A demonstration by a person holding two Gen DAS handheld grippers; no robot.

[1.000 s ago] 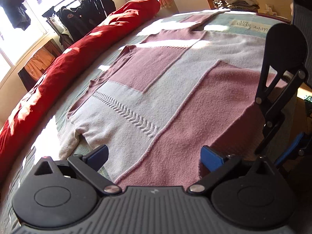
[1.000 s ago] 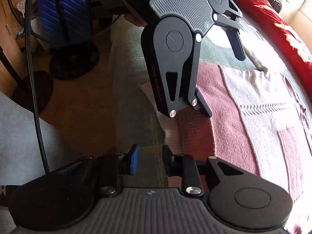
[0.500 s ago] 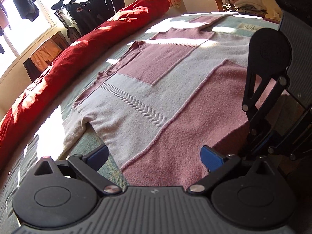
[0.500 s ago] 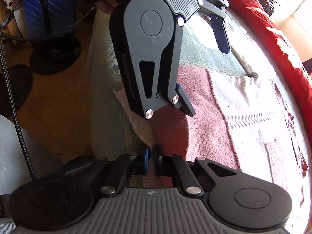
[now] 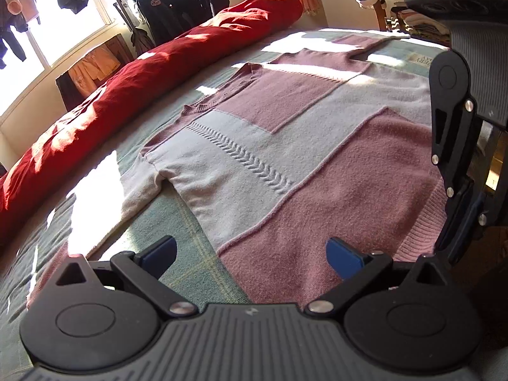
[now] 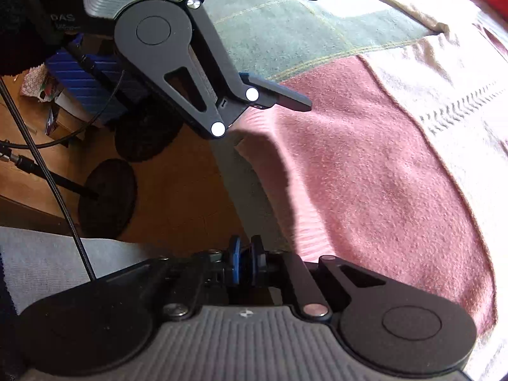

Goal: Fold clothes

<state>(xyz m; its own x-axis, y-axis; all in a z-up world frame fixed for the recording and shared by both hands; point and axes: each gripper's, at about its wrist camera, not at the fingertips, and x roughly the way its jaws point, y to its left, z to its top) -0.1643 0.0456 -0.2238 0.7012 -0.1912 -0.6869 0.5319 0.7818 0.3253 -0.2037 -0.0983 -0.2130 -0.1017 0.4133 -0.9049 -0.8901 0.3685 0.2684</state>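
Observation:
A pink and white patchwork sweater (image 5: 285, 158) lies flat on the green plaid bedcover (image 5: 190, 263), its sleeves spread out. My left gripper (image 5: 250, 252) hangs open just above the sweater's near side edge, nothing between its blue pads. From the right wrist it shows at the top, over the cover (image 6: 314, 49). My right gripper (image 6: 246, 262) is shut at the bed's edge, pinching the ribbed bottom hem (image 6: 304, 238), and the pink cloth (image 6: 365, 174) rises toward it. In the left wrist view the right gripper (image 5: 447, 241) stands at the hem's corner, its tips partly hidden.
A long red duvet (image 5: 127, 95) lies along the bed's far side. Behind it stands a rack of dark clothes (image 5: 177, 6). Folded clothes (image 5: 412, 22) are stacked at the back right. Beside the bed, on the wooden floor (image 6: 174, 190), are a blue suitcase (image 6: 85, 85) and black stand bases (image 6: 108, 197).
My right gripper's jaws have closed at the sweater's hem, and it has rolled and risen a little with the cloth. My left gripper has drifted sideways along the sweater's edge, still open.

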